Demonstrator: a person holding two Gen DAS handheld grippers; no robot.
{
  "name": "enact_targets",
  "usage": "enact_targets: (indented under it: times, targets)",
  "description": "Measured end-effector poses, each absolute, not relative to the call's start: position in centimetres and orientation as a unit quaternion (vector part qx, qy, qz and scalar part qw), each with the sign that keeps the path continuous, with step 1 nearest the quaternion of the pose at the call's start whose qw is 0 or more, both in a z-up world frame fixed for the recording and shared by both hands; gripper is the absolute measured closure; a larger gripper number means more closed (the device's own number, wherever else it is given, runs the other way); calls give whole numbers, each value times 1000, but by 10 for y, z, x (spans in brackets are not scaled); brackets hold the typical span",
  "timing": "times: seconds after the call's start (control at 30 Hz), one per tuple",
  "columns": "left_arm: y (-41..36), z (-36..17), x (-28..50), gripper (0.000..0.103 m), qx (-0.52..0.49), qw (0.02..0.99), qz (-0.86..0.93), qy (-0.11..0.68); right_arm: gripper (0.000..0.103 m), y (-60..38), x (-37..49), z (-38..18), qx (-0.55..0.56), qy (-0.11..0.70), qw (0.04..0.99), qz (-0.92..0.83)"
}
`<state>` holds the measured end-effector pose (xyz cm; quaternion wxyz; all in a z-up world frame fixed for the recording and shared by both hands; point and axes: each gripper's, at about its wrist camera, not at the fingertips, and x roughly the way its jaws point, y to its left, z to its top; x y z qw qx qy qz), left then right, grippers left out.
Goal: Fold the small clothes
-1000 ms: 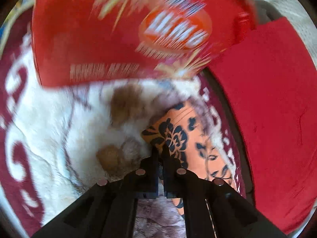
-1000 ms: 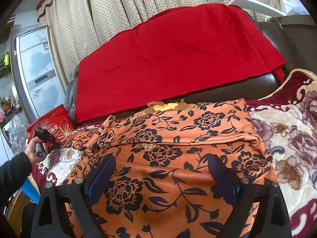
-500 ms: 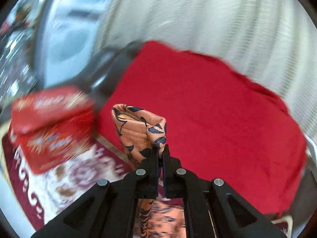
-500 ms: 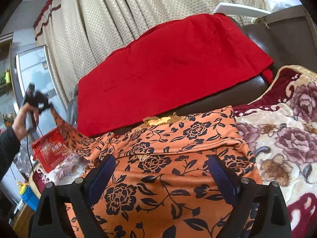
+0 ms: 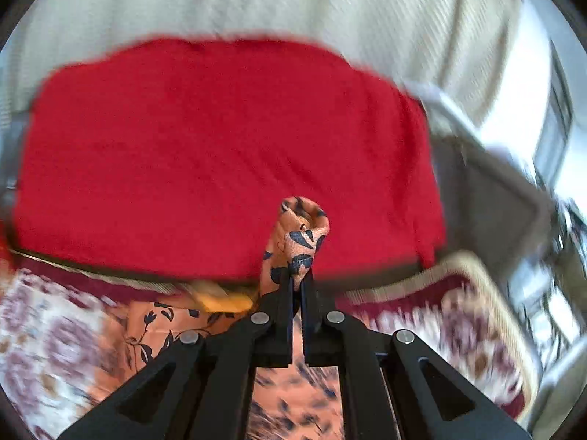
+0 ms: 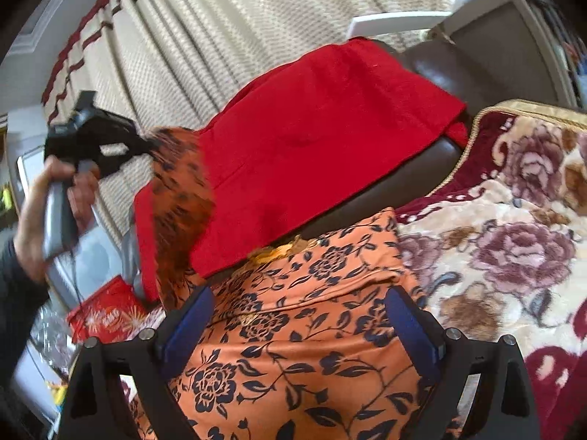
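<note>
An orange garment with a dark flower print (image 6: 312, 322) lies on a floral blanket (image 6: 513, 249). My left gripper (image 5: 297, 275) is shut on a bunched corner of the garment (image 5: 301, 231) and holds it high in the air. The right wrist view shows that gripper (image 6: 146, 145) at the upper left, with the lifted cloth (image 6: 179, 201) hanging down from it. My right gripper (image 6: 299, 326) is open and empty, low over the flat part of the garment.
A red cloth (image 6: 323, 139) drapes over a dark sofa back (image 6: 433, 161). Beige curtains (image 6: 220, 44) hang behind. A red printed bag (image 6: 106, 317) sits at the left below the person's hand (image 6: 47, 198). The blanket's gold-trimmed edge (image 5: 477, 267) shows at the right.
My left gripper has lifted the garment corner off the blanket, raised it high and swung it to the right. The right gripper has stayed open over the garment, tilting slightly.
</note>
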<state>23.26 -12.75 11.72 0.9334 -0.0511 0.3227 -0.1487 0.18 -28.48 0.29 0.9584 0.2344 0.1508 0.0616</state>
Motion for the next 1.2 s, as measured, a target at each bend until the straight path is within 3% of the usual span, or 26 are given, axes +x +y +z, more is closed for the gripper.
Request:
enact_targets:
  times: [0.03, 0.1, 0.17, 0.27, 0.4, 0.67, 0.8, 0.87, 0.9, 0.93, 1.07, 1.2]
  targets:
    - [-145, 95, 235, 91, -30, 924, -163, 345, 5, -288, 1, 2, 241, 149, 958, 55]
    - [-166, 40, 246, 66, 1, 894, -182, 410, 3, -295, 1, 0, 254, 150, 954, 44]
    - [-165, 3, 246, 66, 7, 871, -183, 456, 3, -299, 2, -3, 263, 155, 951, 39]
    - [-121, -12, 240, 63, -30, 867, -178, 465, 3, -304, 5, -7, 275, 169, 946, 41]
    - [-37, 2, 212, 36, -64, 896, -134, 418, 3, -305, 17, -2, 295, 196, 933, 68]
    - [114, -43, 192, 34, -204, 881, -40, 425, 4, -325, 129, -9, 408, 315, 850, 110]
    - [137, -70, 178, 34, -233, 871, -35, 432, 7, -318, 182, -6, 341, 387, 854, 68]
    - [142, -75, 175, 34, -241, 866, -40, 437, 22, -310, 203, -12, 297, 432, 851, 42]
    - [145, -77, 172, 34, -243, 864, -42, 438, 53, -306, 210, -16, 276, 450, 849, 32]
    - [147, -80, 171, 34, -242, 864, -44, 439, 100, -300, 219, -24, 251, 476, 843, 24]
    - [148, -84, 167, 34, -223, 869, -49, 439, 98, -273, 227, -15, 140, 496, 857, 18]
    - [152, -79, 171, 34, -218, 872, -46, 435, 98, -270, 208, 47, 93, 400, 912, 6]
